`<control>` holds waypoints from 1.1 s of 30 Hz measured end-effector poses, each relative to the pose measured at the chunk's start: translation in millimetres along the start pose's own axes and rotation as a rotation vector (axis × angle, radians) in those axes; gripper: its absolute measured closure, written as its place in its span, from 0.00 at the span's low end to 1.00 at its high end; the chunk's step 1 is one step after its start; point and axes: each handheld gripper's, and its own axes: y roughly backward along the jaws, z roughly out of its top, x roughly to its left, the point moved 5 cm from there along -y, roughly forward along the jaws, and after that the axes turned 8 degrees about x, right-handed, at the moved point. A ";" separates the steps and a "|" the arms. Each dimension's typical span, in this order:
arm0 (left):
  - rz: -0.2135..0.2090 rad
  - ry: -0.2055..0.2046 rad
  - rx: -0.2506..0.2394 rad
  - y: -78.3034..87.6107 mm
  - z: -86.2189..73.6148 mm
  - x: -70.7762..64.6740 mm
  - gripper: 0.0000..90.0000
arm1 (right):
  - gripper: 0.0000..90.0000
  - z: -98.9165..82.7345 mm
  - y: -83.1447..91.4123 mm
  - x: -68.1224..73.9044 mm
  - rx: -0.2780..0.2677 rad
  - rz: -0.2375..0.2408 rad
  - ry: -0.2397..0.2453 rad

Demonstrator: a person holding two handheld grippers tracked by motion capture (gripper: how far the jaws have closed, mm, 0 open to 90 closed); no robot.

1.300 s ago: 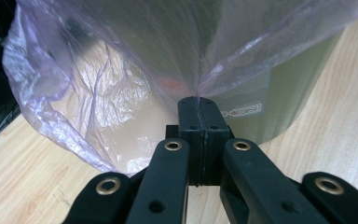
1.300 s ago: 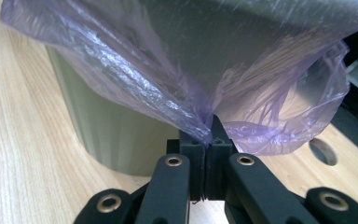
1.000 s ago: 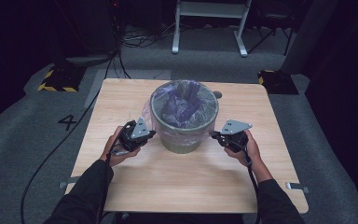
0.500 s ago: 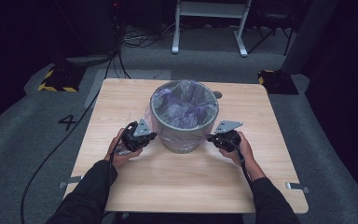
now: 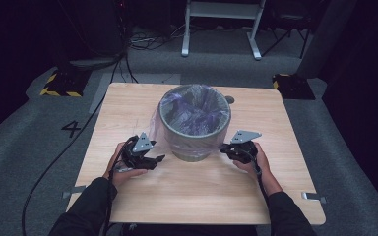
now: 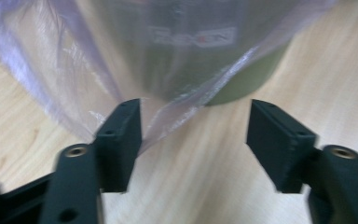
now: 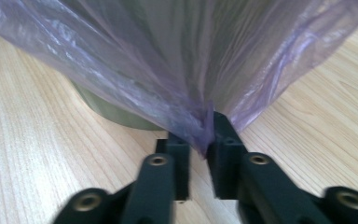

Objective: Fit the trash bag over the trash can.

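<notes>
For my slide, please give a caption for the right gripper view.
Right claw pinching the purple bag pulled down over the bin on the table.

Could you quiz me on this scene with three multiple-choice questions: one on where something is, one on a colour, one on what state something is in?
1. Where does the bin stand?
A. On the floor
B. Mid-table, between the two grippers
C. At the table's near edge

2. What colour is the bag lining the bin?
A. Pale purple
B. Yellow
C. Black

3. How do the left gripper fingers stand?
A. Apart, not pressing the bag
B. Clamped on the bin's rim
C. Shut on a cloth

Answers:
1 B: the high view shows the bin on the table with a gripper on each side.
2 A: the film looks see-through purple in every view.
3 A: the left gripper view shows a wide gap; the fingers have just been opening, and the bag's edge only brushes one. The right gripper meanwhile pinches a fold of the bag.
</notes>
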 end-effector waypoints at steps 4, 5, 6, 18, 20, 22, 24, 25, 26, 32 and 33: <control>-0.013 0.054 -0.053 17.6 -5.0 -5.0 0.25 | 0.68 -8.5 5.4 -4.2 -0.026 0.001 -0.041; -0.014 0.057 -0.074 22.0 -5.7 -6.1 0.23 | 0.68 -10.4 6.8 -5.4 -0.020 -0.005 -0.048; -0.023 0.064 -0.092 26.0 -6.4 -6.9 0.23 | 0.67 -12.0 8.7 -5.8 -0.021 0.001 -0.046; 0.016 0.056 -0.035 26.6 -10.0 3.3 0.17 | 0.38 -8.0 33.8 -2.3 -0.087 -0.052 -0.032; -0.005 0.065 -0.014 25.1 -18.1 7.1 0.17 | 0.38 -6.5 38.1 1.4 -0.108 -0.047 -0.025; -0.010 0.089 -0.020 24.2 -27.7 12.0 0.17 | 0.37 -5.1 42.3 6.1 -0.133 -0.021 -0.021; -0.030 0.116 -0.010 22.1 -35.8 17.9 0.17 | 0.37 -3.0 45.7 8.7 -0.150 -0.011 -0.022; -0.020 0.121 0.004 20.6 -39.0 20.4 0.17 | 0.37 -1.8 47.3 9.4 -0.152 -0.008 -0.019; -0.016 0.125 0.020 19.6 -41.7 22.7 0.17 | 0.37 -1.0 49.1 9.2 -0.152 -0.017 -0.018; -0.043 0.125 0.049 17.4 -53.1 17.5 0.17 | 0.33 -0.7 57.5 2.6 -0.173 -0.021 -0.043; -0.034 0.123 0.072 14.8 -55.6 15.5 0.17 | 0.32 -1.0 58.8 1.2 -0.171 -0.027 -0.047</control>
